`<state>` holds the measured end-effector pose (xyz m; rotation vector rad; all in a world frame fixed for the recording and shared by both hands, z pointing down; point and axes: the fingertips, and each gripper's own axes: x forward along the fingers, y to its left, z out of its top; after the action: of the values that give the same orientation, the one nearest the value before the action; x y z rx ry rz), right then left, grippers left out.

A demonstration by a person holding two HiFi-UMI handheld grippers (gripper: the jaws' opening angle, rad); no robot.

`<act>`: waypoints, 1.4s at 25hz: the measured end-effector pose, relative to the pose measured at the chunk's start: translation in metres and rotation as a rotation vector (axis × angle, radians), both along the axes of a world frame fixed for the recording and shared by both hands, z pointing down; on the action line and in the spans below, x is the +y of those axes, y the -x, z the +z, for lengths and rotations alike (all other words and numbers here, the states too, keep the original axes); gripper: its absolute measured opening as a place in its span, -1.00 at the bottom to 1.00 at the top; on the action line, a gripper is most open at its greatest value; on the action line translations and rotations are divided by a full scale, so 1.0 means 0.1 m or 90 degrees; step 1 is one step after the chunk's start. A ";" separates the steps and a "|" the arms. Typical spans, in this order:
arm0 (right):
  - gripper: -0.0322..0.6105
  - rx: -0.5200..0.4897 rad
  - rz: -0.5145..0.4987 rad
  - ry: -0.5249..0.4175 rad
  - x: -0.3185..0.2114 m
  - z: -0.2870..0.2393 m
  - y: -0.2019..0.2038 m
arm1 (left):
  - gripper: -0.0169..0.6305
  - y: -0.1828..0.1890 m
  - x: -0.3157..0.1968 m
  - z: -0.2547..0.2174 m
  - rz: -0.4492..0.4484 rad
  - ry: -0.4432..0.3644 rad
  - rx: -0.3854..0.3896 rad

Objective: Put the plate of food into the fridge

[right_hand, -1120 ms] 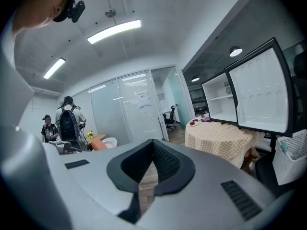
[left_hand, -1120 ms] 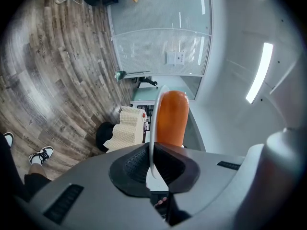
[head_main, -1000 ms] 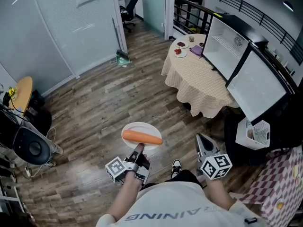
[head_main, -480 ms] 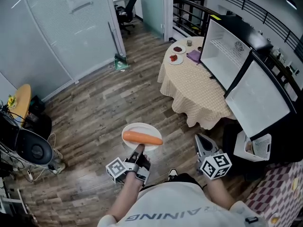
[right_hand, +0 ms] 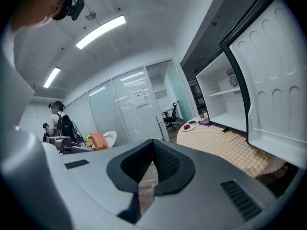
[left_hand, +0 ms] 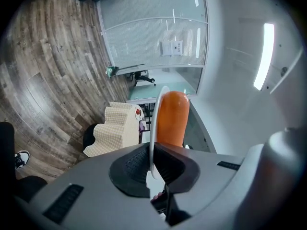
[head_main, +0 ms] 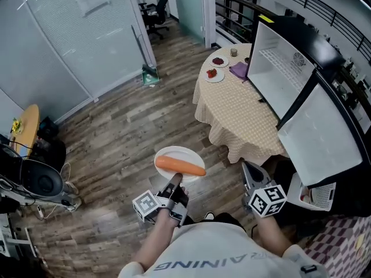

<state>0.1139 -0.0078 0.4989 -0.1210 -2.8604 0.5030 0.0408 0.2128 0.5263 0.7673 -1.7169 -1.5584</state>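
The fridge (head_main: pixel 288 77) runs off the head view's right edge. At the bench's (head_main: pixel 235 112) far edge, the small dishes (head_main: pixel 215 74) hold food too small to tell. The left tool (head_main: pixel 175 181) covers the plate's (head_main: pixel 177 153) near rim.

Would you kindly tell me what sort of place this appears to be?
Most likely an office with a break corner: frosted glass partitions, an office chair beyond them, and a cloth-covered table beside an open fridge.
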 end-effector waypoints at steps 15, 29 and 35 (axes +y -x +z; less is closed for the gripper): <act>-0.83 0.026 0.047 -0.016 -0.26 0.08 0.86 | -0.88 1.06 -0.33 0.28 0.037 0.004 0.032; -0.83 0.032 0.135 -0.040 -0.01 -0.05 2.05 | -0.88 2.35 -0.31 0.28 0.152 -0.001 0.029; -0.83 0.037 0.187 -0.043 -0.11 -0.05 2.22 | -0.88 2.74 -0.36 0.35 0.175 0.005 0.036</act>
<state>-0.1082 -0.0188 0.4942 0.3249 -2.8470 0.4533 -0.2329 0.1767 0.5613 0.9049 -1.5051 -1.3717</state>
